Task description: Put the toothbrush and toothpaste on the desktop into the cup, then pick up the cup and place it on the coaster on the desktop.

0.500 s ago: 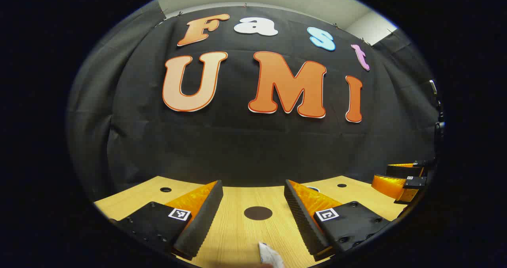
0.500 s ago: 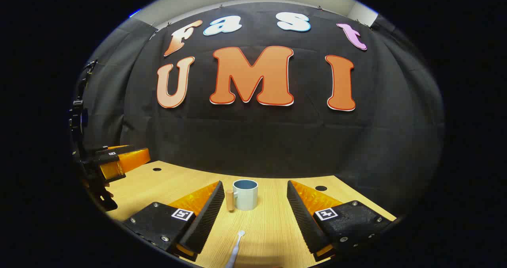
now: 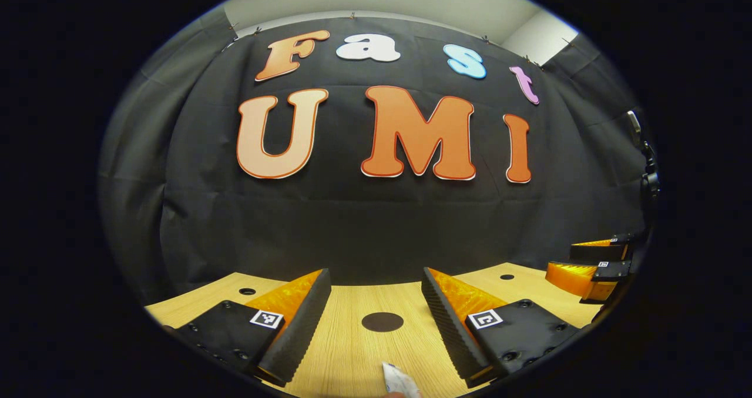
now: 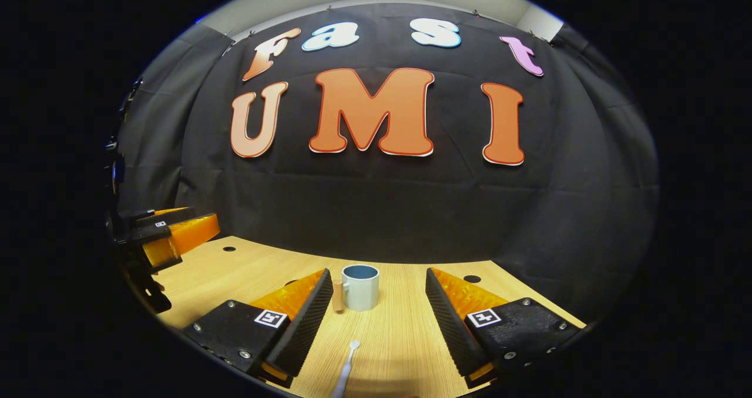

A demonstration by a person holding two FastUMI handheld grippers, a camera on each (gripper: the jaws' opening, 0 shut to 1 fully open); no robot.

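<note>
In the left gripper view my left gripper [image 3: 376,304] stands open above the wooden desktop [image 3: 352,351]. A dark round coaster [image 3: 382,321] lies between its fingers, a little ahead. The end of a white toothpaste tube [image 3: 399,381] pokes in at the bottom edge. In the right gripper view my right gripper [image 4: 376,301] is open too. A pale cup [image 4: 360,287] with a wooden handle stands upright ahead of it, near its left finger. A white toothbrush [image 4: 346,365] lies on the desk below the gap, head pointing away. The left gripper [image 4: 170,236] hangs at the far left there.
The black cloth wall closes the desk's far side in both views. Small dark holes [image 4: 472,279] dot the desktop [image 4: 399,345]. The right gripper [image 3: 590,266] appears at the far right of the left gripper view, over the desk's edge.
Both views have tilted slightly: the wall and desk sit a little lower in the left gripper view, and the cup sits slightly higher in the right gripper view. Nothing was grasped.
</note>
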